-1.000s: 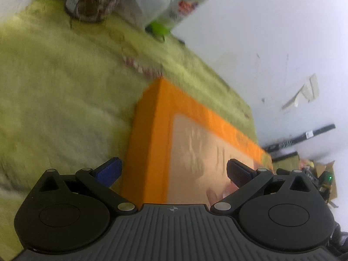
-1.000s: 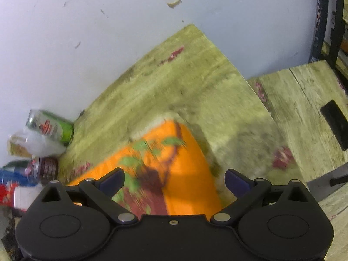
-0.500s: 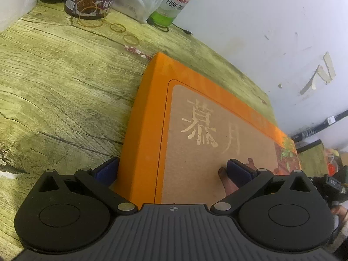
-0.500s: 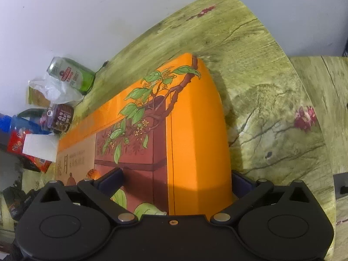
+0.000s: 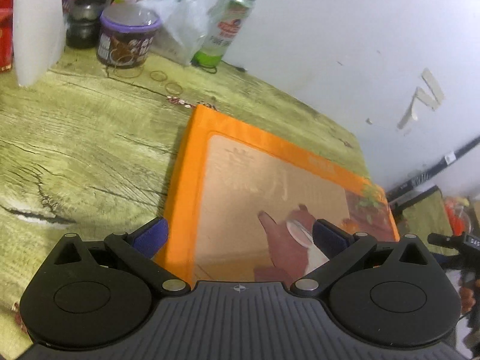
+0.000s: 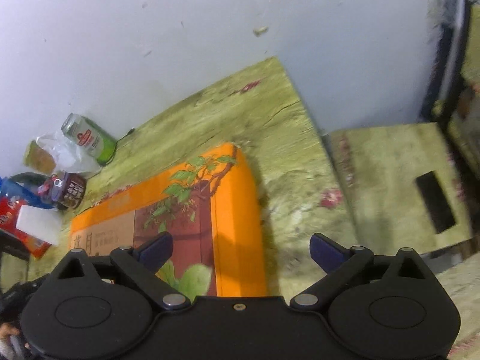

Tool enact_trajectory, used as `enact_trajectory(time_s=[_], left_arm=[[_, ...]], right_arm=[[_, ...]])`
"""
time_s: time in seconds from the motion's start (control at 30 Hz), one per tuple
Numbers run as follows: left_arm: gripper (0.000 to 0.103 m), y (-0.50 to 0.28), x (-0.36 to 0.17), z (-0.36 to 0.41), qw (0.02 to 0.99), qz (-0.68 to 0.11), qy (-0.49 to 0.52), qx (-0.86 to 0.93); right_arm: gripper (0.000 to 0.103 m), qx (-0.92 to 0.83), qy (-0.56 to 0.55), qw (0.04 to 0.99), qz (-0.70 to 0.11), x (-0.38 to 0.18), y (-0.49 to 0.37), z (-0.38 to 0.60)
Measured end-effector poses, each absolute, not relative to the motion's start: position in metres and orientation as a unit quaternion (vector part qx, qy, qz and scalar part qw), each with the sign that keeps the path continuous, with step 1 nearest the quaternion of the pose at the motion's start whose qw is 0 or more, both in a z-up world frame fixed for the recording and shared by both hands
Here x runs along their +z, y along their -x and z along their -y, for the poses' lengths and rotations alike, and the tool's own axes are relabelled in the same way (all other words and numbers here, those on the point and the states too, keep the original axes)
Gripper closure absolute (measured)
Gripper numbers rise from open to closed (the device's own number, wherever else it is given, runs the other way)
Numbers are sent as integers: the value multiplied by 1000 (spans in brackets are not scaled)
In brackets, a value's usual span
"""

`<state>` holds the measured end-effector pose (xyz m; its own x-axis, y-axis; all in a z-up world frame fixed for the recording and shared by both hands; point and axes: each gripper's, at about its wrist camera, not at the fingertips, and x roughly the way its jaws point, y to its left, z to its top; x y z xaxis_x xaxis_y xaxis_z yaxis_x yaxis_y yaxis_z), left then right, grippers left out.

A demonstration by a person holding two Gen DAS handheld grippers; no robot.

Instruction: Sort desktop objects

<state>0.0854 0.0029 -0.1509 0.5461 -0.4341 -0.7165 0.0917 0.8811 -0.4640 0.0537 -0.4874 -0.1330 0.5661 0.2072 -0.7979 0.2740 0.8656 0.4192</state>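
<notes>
While the orange box (image 5: 270, 180) is lying flat on the desk (image 5: 75, 150), both the left tongs (image 5: 240, 234) and right tongs (image 6: 240, 249) are gaping wide, gripping nothing.

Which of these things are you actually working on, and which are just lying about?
In the job: orange box, left tool, right tool, both open around its ends.

Lying about: green can, purple-lidded tub, plastic bag, rubber bands.

The orange box (image 5: 270, 186) on the table (image 5: 75, 150) is viewed close and steeply downward from opposite ends — its left end by the left wrist camera, its right end (image 6: 234, 210) by the right — with the wall-side green can (image 5: 228, 27) shared.
</notes>
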Motion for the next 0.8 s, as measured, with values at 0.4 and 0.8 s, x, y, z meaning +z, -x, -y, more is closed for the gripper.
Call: enact_trajectory(time_s=[0.4, 0.8], left_arm=[[2, -140, -136, 28, 896, -410, 125, -120], [5, -194, -158, 51, 904, -407, 49, -120]], right_arm=[[28, 5, -147, 888, -435, -115, -120, 439], [54, 15, -84, 880, -467, -143, -202, 399]])
